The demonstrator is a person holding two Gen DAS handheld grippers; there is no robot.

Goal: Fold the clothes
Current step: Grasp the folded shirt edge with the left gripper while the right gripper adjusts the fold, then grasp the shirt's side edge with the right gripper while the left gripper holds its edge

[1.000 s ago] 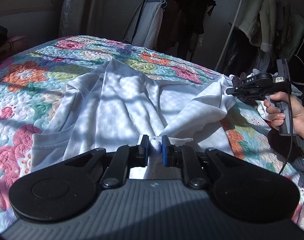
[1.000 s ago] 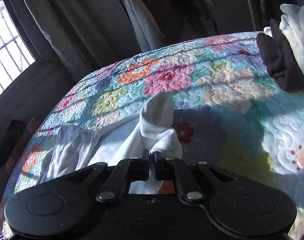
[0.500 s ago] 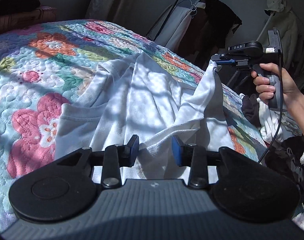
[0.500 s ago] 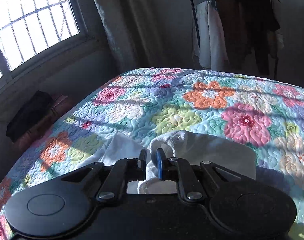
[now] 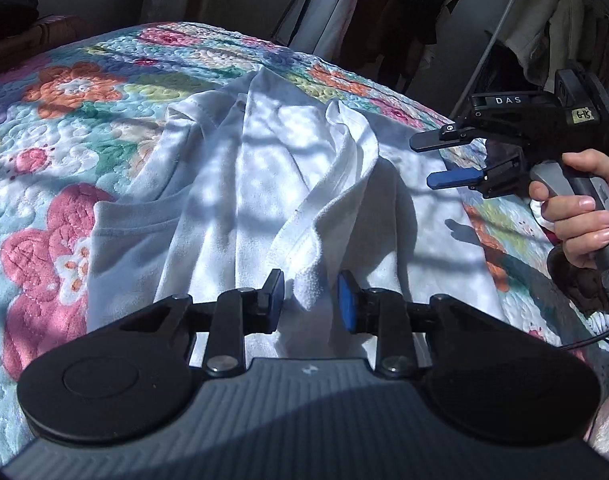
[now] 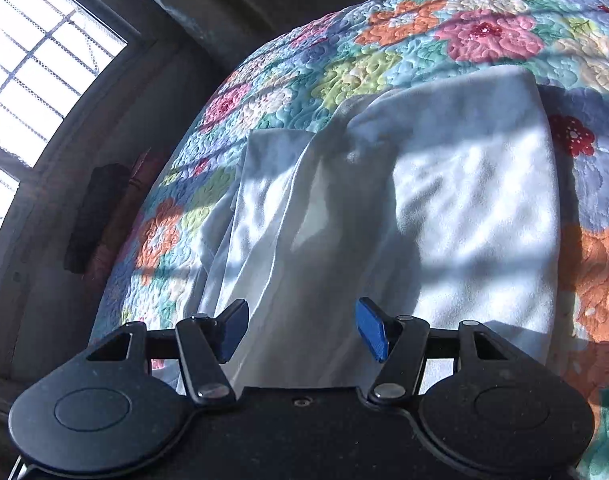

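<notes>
A white garment (image 5: 264,184) lies spread on the floral quilt (image 5: 64,120), one side folded over its middle, the folded edge forming a ridge. My left gripper (image 5: 310,300) is open just above the near end of that fold; nothing is between its pads. My right gripper (image 5: 424,162) is open and empty, held above the garment's right side in the left wrist view. In the right wrist view the right gripper (image 6: 302,330) hovers open over the white garment (image 6: 444,208).
The quilt (image 6: 344,64) covers the whole bed. A clothes rack with hanging garments (image 5: 364,8) stands behind the bed. A barred window (image 6: 36,72) is to the left. Dark items (image 6: 92,216) lie by the wall. Dark clothes (image 5: 584,284) sit at the bed's right edge.
Both grippers held the garment's edge a second ago. The right one carried its corner over the middle and let go; the left one opened too. The fold now lies on the garment.
</notes>
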